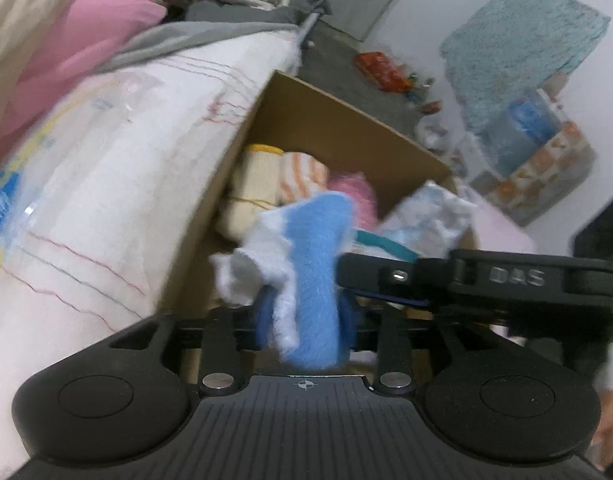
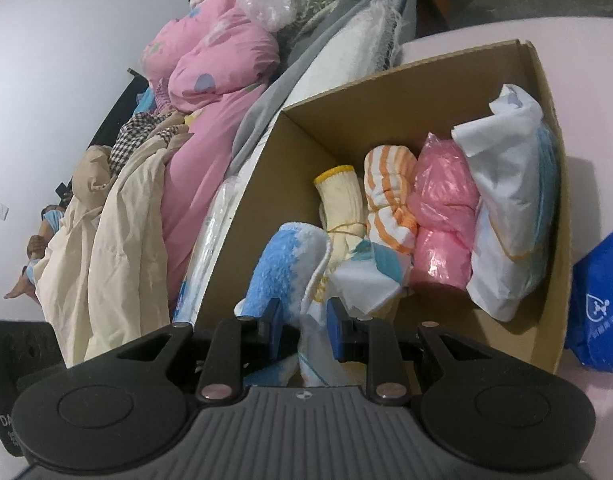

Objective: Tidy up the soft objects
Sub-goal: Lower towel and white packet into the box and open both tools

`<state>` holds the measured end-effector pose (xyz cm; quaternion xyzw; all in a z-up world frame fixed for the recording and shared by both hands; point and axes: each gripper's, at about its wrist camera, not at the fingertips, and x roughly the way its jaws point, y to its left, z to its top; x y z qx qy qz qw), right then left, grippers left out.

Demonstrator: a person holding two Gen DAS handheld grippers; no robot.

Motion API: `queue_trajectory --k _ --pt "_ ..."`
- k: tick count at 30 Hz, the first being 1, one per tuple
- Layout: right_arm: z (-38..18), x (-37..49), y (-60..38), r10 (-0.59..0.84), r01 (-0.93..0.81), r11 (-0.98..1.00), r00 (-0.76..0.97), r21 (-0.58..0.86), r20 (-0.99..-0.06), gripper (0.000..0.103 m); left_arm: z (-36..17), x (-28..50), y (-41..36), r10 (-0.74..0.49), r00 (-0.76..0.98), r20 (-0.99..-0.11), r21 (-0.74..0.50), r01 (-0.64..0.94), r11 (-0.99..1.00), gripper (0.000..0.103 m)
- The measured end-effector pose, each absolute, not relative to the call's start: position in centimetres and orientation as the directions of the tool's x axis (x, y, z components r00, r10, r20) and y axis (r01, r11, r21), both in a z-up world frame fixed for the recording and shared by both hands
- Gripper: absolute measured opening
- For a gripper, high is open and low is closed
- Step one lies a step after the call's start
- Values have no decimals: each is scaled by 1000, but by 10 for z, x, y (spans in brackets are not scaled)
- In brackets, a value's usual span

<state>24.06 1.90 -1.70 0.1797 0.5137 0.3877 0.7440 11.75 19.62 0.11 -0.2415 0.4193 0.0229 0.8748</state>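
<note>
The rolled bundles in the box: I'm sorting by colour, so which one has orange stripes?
The orange-and-white striped roll, between the cream glove bundle with yellow cuff and the plain pink bag.

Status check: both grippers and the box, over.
Left gripper shut on blue-white towel. Right gripper shut on white cloth. Both over cardboard box, already crowded.

A teal towel (image 1: pixel 522 40) hangs on the wall well beyond the bed (image 1: pixel 118 184); below it stands what seems a water jug (image 1: pixel 526 128).
</note>
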Motion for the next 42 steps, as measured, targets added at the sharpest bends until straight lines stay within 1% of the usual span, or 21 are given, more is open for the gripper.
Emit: queue_trajectory --k 1,3,5,7,8,9,11,13,15,17,19,21,22,23,24,26,28,34,38,42 --pt "-16 240 18 761 -388 635 165 668 -628 54 1 115 197 -186 650 -737 -425 -231 875 48" --pt "-16 241 19 757 -384 639 156 667 -635 54 2 111 197 -222 654 -723 -458 -215 862 53" --pt "-16 241 21 758 -386 636 147 668 -636 53 6 105 194 -219 660 -718 -457 -210 864 57" --pt "-16 241 22 764 -385 629 140 676 -630 53 10 101 191 -206 671 -712 -448 -208 870 63" --pt "-16 242 24 769 -382 621 132 684 -625 53 12 100 191 -204 676 -708 -448 -207 870 66" --pt "-17 243 25 775 -377 615 122 693 -621 53 14 98 191 -202 680 -704 -449 -206 869 71" --pt "-20 245 30 779 -365 608 101 706 -619 54 18 93 191 -186 695 -695 -444 -211 871 72" --pt "-24 247 36 791 -348 591 74 728 -607 54 22 86 193 -166 713 -682 -435 -212 875 77" --pt "-25 248 39 796 -336 584 62 739 -602 54 26 80 195 -164 732 -661 -444 -206 872 80" --pt "-18 246 37 808 -344 570 69 746 -585 54 28 74 198 -154 751 -642 -451 -207 868 80" --pt "1 241 31 802 -386 579 113 718 -586 57 30 70 201 -141 766 -628 -448 -207 870 81" --pt "20 232 25 760 -439 629 176 642 -625 70 33 66 204 -132 779 -613 -448 -205 870 82" --pt "30 227 23 721 -465 669 217 580 -658 83 34 64 205 -129 788 -603 -449 -201 870 83" --pt "37 222 23 684 -484 701 251 523 -685 93 35 63 207 -125 796 -592 -449 -198 871 83" --pt "41 218 24 648 -499 727 271 472 -712 94 36 60 209 -115 807 -580 -448 -198 872 84" --pt "39 215 29 587 -511 756 254 409 -768 94 38 55 213 -87 826 -557 -440 -204 875 85" --pt "31 220 39 543 -494 774 194 397 -817 94 39 50 217 -45 839 -542 -420 -224 879 85" --pt "-5 231 77 437 -480 810 110 338 -893 94 42 43 232 31 858 -513 -404 -273 873 87" --pt "-30 237 92 421 -462 810 32 360 -907 94 41 42 241 42 861 -507 -420 -290 860 87" --pt "-8 229 96 496 -503 762 49 408 -867 94 39 41 246 31 865 -501 -436 -283 855 87"
